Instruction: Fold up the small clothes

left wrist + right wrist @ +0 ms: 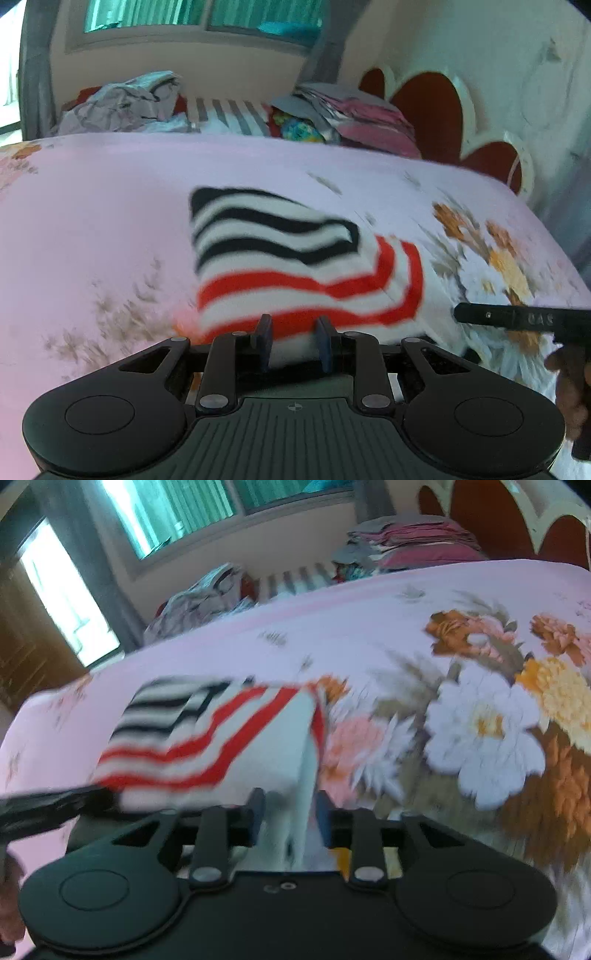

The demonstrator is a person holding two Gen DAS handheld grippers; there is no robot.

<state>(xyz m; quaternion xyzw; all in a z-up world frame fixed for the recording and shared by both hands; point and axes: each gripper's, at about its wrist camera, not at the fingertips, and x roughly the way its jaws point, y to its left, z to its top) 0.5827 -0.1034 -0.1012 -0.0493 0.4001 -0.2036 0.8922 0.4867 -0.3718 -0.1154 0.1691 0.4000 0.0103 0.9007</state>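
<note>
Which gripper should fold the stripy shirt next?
Probably the right gripper: white cloth of the red, black and white striped garment sits between its fingers. The left gripper only reaches its near edge.

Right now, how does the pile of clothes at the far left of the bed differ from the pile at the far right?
The left pile is crumpled and loose; the right pile is folded in flat layers. The left pile is pale grey-lilac; the right pile is mostly pink with grey. Both lie at the bed's far edge under the window.
</note>
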